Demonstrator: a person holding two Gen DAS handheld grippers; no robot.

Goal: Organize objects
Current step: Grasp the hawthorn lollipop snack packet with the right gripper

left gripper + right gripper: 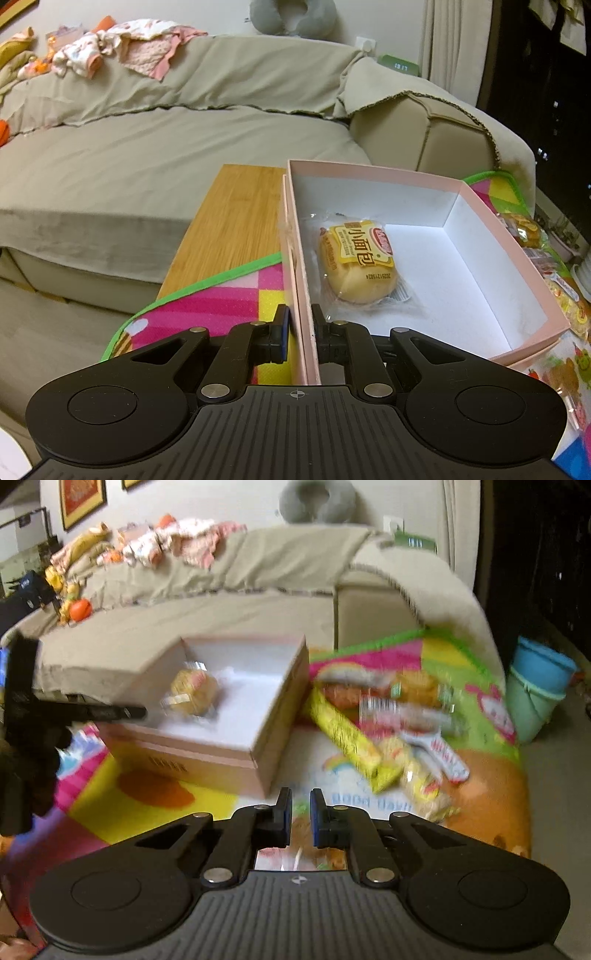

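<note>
While the box (pixel 373 173) wall is pinched by the left gripper (pixel 301 325), the snacks (pixel 391 716) are seen far-right of the right gripper (pixel 301 808), closed, empty; bun (pixel 356 262) inside box.

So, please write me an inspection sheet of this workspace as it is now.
Surface: colourful play mat on a wooden table.
Job's things: pink box holding one wrapped bun; snack packets piled on the mat beside it.
Clutter: clothes on the sofa.
Grippers: left tongs shut on the box's near wall; right tongs shut, empty.
Cables: nothing seen.
Surroundings: grey neck pillow, blue bucket.
</note>
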